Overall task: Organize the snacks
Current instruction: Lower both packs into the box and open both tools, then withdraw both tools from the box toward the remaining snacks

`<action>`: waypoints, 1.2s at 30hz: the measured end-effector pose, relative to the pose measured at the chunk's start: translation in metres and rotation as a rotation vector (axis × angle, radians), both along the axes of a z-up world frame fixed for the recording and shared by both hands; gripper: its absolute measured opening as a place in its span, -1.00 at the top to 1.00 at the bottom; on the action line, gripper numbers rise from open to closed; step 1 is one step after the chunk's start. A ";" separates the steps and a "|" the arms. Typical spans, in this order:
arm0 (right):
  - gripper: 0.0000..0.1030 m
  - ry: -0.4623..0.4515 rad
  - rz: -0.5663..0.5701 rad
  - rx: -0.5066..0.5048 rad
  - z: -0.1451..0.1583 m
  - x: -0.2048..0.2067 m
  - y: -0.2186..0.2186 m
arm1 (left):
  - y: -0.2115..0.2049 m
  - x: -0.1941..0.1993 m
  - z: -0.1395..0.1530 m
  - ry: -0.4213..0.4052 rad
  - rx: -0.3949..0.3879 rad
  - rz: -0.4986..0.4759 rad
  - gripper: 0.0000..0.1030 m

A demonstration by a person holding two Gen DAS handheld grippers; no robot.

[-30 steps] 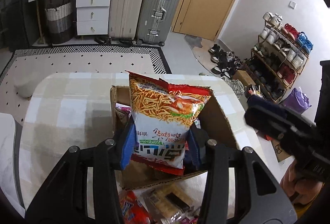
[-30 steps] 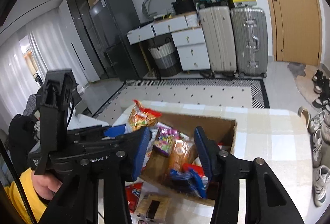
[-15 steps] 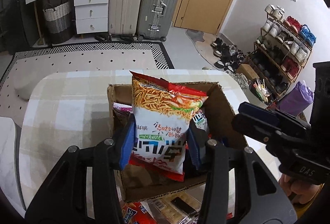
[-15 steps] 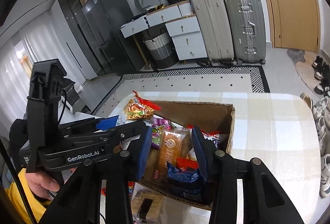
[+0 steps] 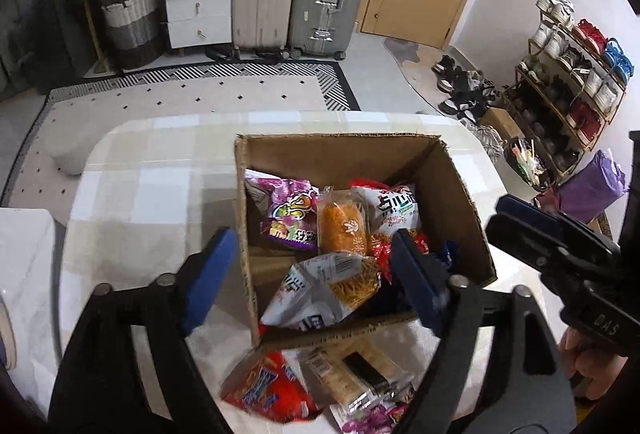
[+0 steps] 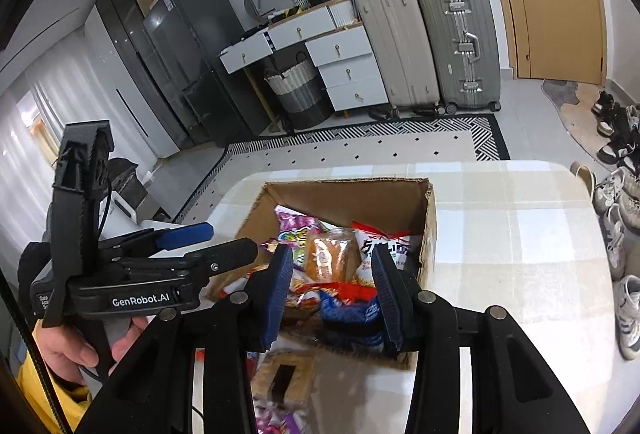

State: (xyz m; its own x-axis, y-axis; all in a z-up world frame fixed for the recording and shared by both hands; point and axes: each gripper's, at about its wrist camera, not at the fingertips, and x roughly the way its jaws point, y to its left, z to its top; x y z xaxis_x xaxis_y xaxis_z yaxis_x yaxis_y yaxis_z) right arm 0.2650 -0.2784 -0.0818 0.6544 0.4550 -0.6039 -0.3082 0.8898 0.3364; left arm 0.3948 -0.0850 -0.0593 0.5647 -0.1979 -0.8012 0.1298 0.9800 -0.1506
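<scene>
Left gripper (image 5: 308,274) spread wide above the near-left corner of the open cardboard box (image 5: 460,194), nothing between its blue pads (image 5: 208,274); left pad outside the box wall, right pad over the inside. Directly beneath, a white-and-orange noodle-snack bag (image 5: 324,290) lying tilted in the box against the near wall, touched by neither pad. Behind it in the box: an orange bun in clear wrap (image 5: 340,226), a purple candy bag (image 5: 288,214) to its left, a white-and-red snack bag (image 5: 396,210) to its right, red and blue packets at the right edge partly hidden behind the right pad. On the checked tabletop (image 5: 140,194), just outside the box's near wall, a red snack packet (image 5: 268,386) and a clear-wrapped cracker pack (image 5: 356,374), with purple wrappers beside it, too blurred to name. Right gripper (image 6: 330,294) also parted, empty, poised over the near end of the same box (image 6: 428,234), pads framing the blue and red packets below without touching. In the right wrist view, left gripper (image 6: 208,242) seen side-on at the left, a bare hand (image 6: 72,350) wrapped around its handle. Suitcases, white drawers and a woven basket against the far wall; shoe rack (image 5: 572,74) to the right.
</scene>
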 end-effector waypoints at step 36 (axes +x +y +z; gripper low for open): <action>-0.97 -0.411 0.081 0.031 0.112 -0.292 0.028 | 0.051 -0.395 0.175 -0.470 0.011 0.033 -0.99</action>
State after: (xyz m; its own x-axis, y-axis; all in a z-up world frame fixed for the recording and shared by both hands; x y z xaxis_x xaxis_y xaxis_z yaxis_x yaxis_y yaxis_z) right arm -0.0267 -0.2507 0.0306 0.7995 0.5287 -0.2851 -0.4911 0.8486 0.1966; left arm 0.0002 -0.0344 0.1153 0.8727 -0.1667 -0.4590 0.1505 0.9860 -0.0720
